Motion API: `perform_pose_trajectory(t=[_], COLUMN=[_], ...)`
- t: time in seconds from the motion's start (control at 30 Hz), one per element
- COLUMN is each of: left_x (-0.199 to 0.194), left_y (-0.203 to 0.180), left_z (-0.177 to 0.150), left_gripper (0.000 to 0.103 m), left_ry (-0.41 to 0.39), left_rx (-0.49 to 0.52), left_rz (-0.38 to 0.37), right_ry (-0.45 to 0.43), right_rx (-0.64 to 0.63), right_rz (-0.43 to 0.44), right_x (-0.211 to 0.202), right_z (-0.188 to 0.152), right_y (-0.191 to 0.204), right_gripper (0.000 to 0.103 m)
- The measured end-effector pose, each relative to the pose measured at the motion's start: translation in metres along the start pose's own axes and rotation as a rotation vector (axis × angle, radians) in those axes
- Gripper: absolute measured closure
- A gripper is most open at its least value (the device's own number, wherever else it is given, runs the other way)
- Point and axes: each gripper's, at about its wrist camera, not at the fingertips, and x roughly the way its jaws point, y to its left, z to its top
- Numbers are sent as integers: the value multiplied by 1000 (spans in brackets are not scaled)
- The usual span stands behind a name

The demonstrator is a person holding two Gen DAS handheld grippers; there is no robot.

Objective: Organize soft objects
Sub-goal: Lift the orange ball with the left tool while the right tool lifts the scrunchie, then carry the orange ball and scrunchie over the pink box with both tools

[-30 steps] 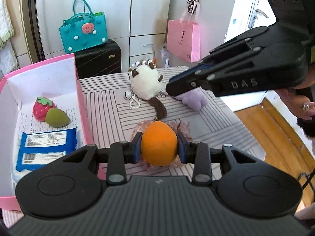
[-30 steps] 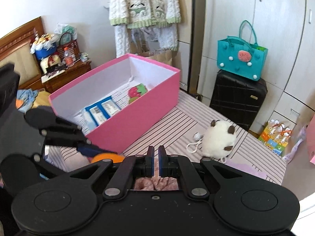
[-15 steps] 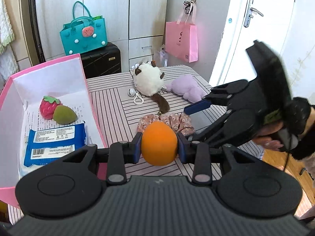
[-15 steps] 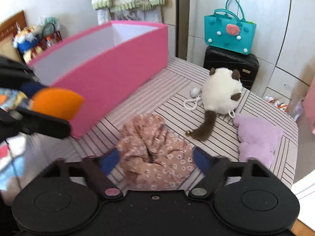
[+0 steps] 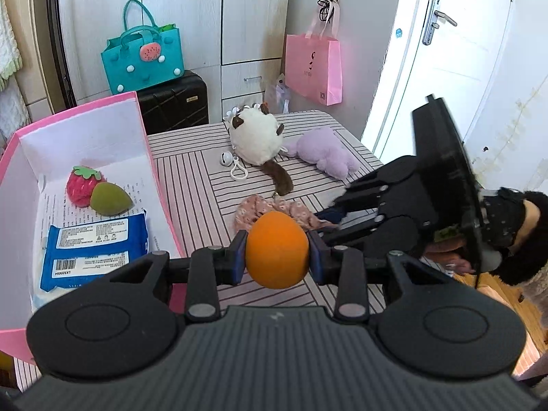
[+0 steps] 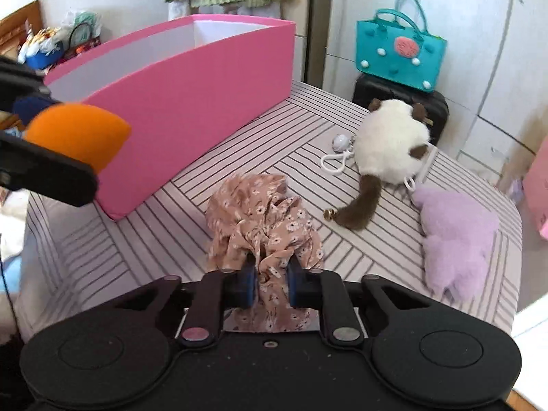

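Note:
My left gripper (image 5: 277, 257) is shut on an orange egg-shaped soft ball (image 5: 276, 250), held in the air just right of the pink box (image 5: 150, 157). The ball (image 6: 75, 133) also shows at the left of the right wrist view. My right gripper (image 6: 270, 281) is down on the striped table, its jaws closing on a bunch of the floral pink cloth (image 6: 260, 212), which the blue pads pinch. A white plush with brown tail (image 6: 390, 147) and a purple plush (image 6: 455, 236) lie beyond it.
Inside the pink box lie a strawberry toy (image 5: 82, 185), a green sponge (image 5: 109, 199) and a blue wipes pack (image 5: 94, 250). A black suitcase (image 5: 174, 102) with a teal bag (image 5: 144, 58) stands behind the table. A pink bag (image 5: 313, 68) hangs by the door.
My right gripper came down to the table, spread wide around the floral cloth, then pinched it. The left gripper kept still with the orange ball.

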Motion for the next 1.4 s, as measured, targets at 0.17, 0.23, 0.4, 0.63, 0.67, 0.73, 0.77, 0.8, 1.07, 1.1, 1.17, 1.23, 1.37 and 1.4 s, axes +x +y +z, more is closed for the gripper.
perform_pose_trajectory(t=[0.17, 0.23, 0.4, 0.63, 0.67, 0.73, 0.77, 0.8, 1.07, 1.1, 1.17, 1.23, 1.37, 1.4], left_x=[-5, -6, -14, -32, -34, -39, -41, -44, -72, -75, -80, -86, -99, -102], left_y=[1, 0, -4, -4, -4, -2, -1, 0, 11, 13, 17, 21, 37, 43], left_z=[-2, -3, -7, -22, -23, -26, -27, -29, -37, -37, -37, -36, -36, -35], left_gripper=[68, 68, 68, 68, 68, 68, 68, 68, 68, 68, 68, 68, 68, 68], left_ry=[7, 13, 45, 50, 54, 67, 72, 75, 65, 65, 63, 50, -5, -19], left_rx=[-7, -2, 29, 20, 18, 9, 5, 4, 3, 2, 1, 7, -30, -43], left_rz=[-7, -9, -33, -49, -51, -62, -65, -68, -57, -57, -54, -41, -34, -27], right_ry=[5, 16, 25, 15, 10, 2, -1, -5, -44, -51, -67, -84, -110, -115], right_rx=[30, 37, 22, 5, -8, -37, -44, -51, -60, -61, -75, -87, -82, -78], right_rz=[10, 27, 36, 57, 55, 60, 64, 69, 103, 106, 105, 106, 109, 111], right_x=[-21, -30, -53, -73, -77, -83, -87, -90, -110, -112, -116, -117, -115, -113], right_z=[-4, -4, -4, -8, -9, -10, -10, -9, 3, 5, 10, 15, 25, 28], right_y=[4, 6, 22, 45, 50, 59, 63, 66, 78, 80, 84, 86, 88, 87], right_gripper=[86, 86, 86, 85, 85, 84, 84, 84, 84, 84, 84, 84, 83, 83])
